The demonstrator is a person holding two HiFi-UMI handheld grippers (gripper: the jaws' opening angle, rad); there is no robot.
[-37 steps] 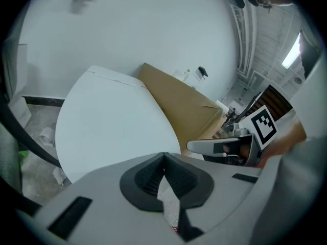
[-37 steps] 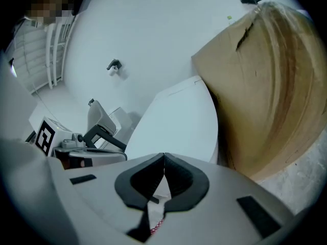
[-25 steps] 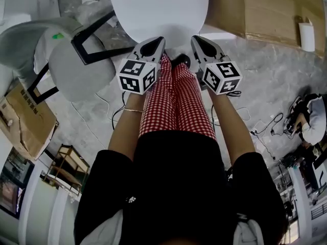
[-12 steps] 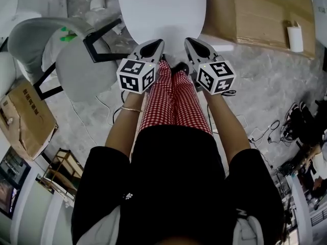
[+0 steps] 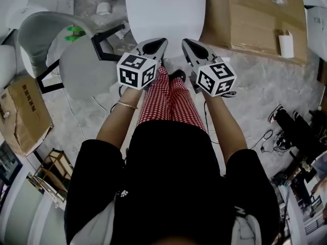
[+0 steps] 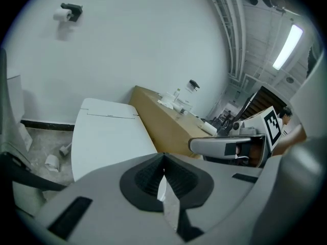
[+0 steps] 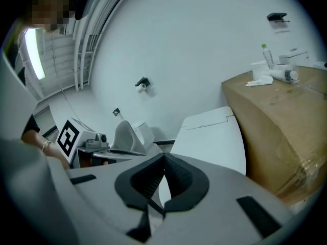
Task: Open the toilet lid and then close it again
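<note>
At the far left of the head view, a small cardboard box point(image 5: 23, 116) stands on the grey, mottled concrete floor point(image 5: 255, 93). Just beside it is a grey shell chair point(image 5: 84, 68) on a black frame. A toilet paper roll point(image 5: 104, 7) lies on the floor beyond the chair.

The left hand-held gripper point(image 5: 156, 45) hovers at the near edge of the toilet lid point(image 5: 163, 9). In its own view its jaws are clenched tip to tip with nothing between them point(image 6: 163, 156). The lid point(image 6: 110, 137) lies flat and down, white, running back to a plain white wall. High on that wall at the left is a paper holder point(image 6: 69, 11). A tube lamp point(image 6: 287, 46) glows on the ceiling at the right.

The person's red-checked trouser legs point(image 5: 168, 101) show between the two arms.

The right hand-held gripper point(image 5: 190, 46) is level with the left one, also at the lid's near edge and apart from it. Its jaws are likewise clenched and hold nothing point(image 7: 163, 156).

Right of the toilet, a large cardboard carton point(image 5: 250, 14) stands close against it. On its top are a white container point(image 5: 286, 45) and, seen from the right gripper, a green-capped bottle point(image 7: 264, 52). Cables point(image 5: 271, 137) trail over the floor toward the right edge.
</note>
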